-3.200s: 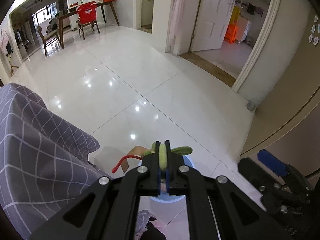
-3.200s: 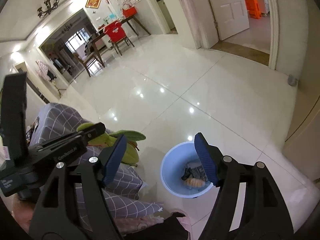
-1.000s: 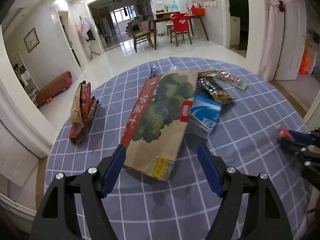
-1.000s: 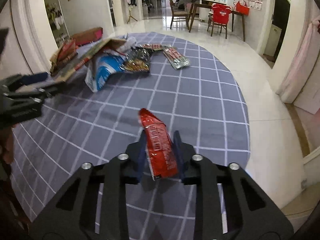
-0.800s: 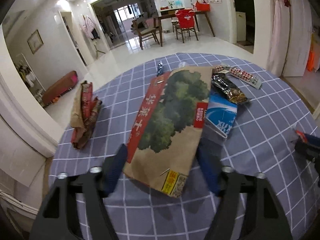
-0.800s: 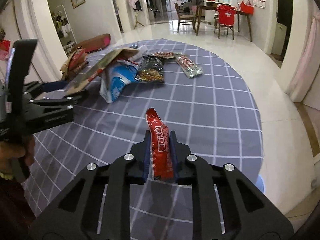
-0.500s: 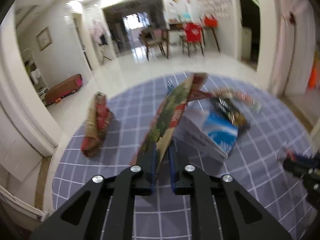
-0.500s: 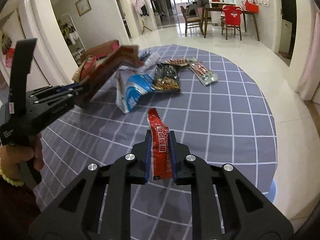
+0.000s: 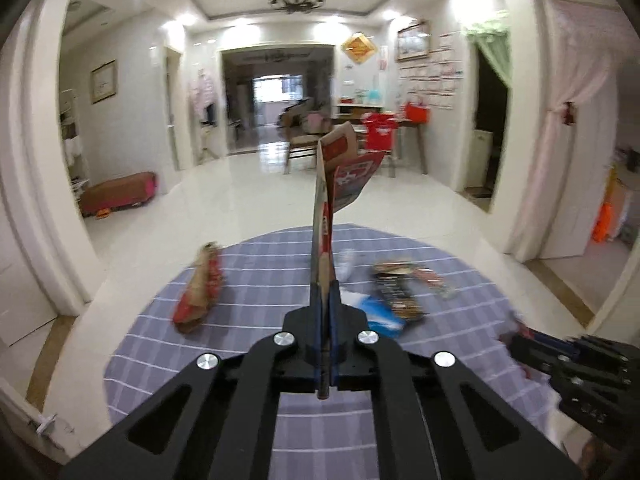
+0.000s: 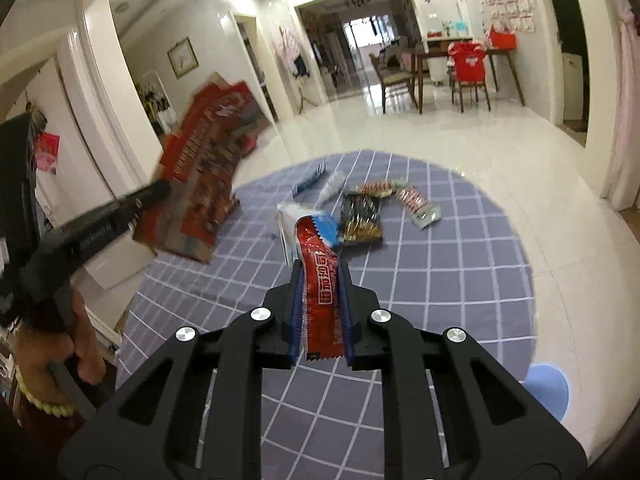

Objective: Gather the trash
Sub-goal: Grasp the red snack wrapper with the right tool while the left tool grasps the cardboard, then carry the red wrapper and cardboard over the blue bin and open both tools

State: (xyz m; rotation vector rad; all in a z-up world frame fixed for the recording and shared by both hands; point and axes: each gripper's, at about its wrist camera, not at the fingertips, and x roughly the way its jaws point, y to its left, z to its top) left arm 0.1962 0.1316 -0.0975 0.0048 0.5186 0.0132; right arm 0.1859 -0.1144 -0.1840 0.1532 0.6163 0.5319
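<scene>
My left gripper (image 9: 325, 300) is shut on a flattened brown cardboard box (image 9: 325, 216), held edge-on and raised above the round table with the purple checked cloth (image 9: 280, 420). In the right wrist view the same cardboard box (image 10: 204, 176) hangs at the left, off the cloth. My right gripper (image 10: 320, 276) is shut on a red snack wrapper (image 10: 318, 276) that stands up between the pads. On the cloth lie a blue and white packet (image 10: 320, 220), a dark snack bag (image 10: 360, 216) and a striped wrapper (image 10: 420, 204).
A crumpled brown and red paper bag (image 9: 198, 292) lies at the cloth's left. A blue bin (image 10: 546, 390) shows on the floor past the table's right edge. A glossy white floor runs to a dining table with chairs (image 10: 464, 68). A person's hand (image 10: 76, 340) holds the left gripper.
The left gripper shut on the cardboard box and lifted it off the table, turning it on edge. The right gripper rose with the red wrapper in it.
</scene>
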